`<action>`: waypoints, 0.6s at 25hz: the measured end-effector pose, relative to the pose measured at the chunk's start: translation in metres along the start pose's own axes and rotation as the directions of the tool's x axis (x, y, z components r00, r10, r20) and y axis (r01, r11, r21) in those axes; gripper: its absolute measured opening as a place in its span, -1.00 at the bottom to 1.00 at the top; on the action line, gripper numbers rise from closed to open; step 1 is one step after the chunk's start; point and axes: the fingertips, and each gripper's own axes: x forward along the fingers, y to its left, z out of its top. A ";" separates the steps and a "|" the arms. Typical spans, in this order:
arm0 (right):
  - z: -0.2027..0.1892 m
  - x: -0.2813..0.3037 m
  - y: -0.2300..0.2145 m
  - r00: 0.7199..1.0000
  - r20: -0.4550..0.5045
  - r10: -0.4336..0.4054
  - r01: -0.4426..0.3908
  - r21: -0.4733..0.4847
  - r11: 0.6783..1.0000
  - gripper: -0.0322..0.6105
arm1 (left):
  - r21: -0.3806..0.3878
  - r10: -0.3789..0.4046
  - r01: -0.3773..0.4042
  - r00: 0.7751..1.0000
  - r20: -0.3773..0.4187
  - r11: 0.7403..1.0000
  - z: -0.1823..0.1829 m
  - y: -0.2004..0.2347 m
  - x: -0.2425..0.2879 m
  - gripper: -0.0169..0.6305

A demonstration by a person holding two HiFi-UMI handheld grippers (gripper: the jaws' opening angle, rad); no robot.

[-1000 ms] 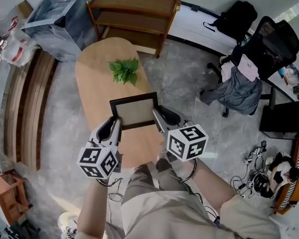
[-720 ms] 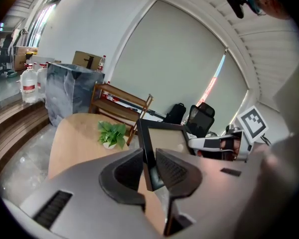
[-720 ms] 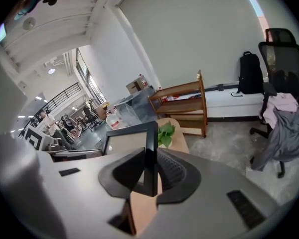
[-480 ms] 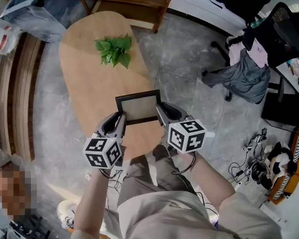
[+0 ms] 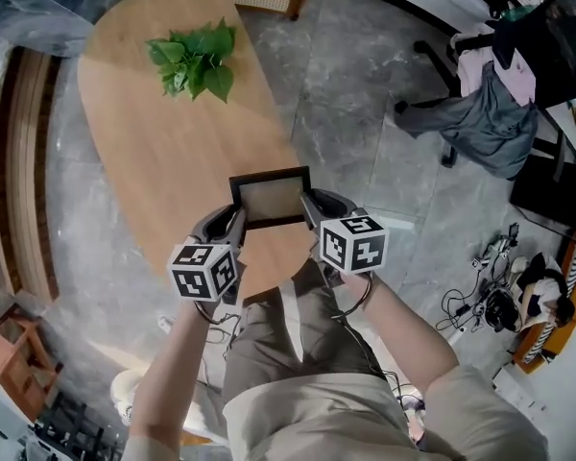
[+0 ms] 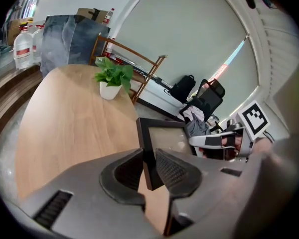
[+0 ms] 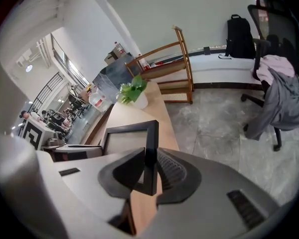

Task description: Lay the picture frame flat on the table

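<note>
Here, the oval wooden table runs away from the person, a potted plant at its far end. The picture frame is held over the near end, long axis crosswise, face tilted toward the person. Whether its lower edge touches the wood cannot be told. The left gripper clamps its left edge, the right gripper its right edge. Laying it flat probably means tipping the top edge away.
</note>
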 end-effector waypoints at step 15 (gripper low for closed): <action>-0.104 0.088 -0.063 0.981 -0.190 -0.035 0.046 0.053 0.998 -0.73 | -0.105 0.033 -0.056 0.977 -0.210 0.993 -0.107 0.051 0.090 -0.71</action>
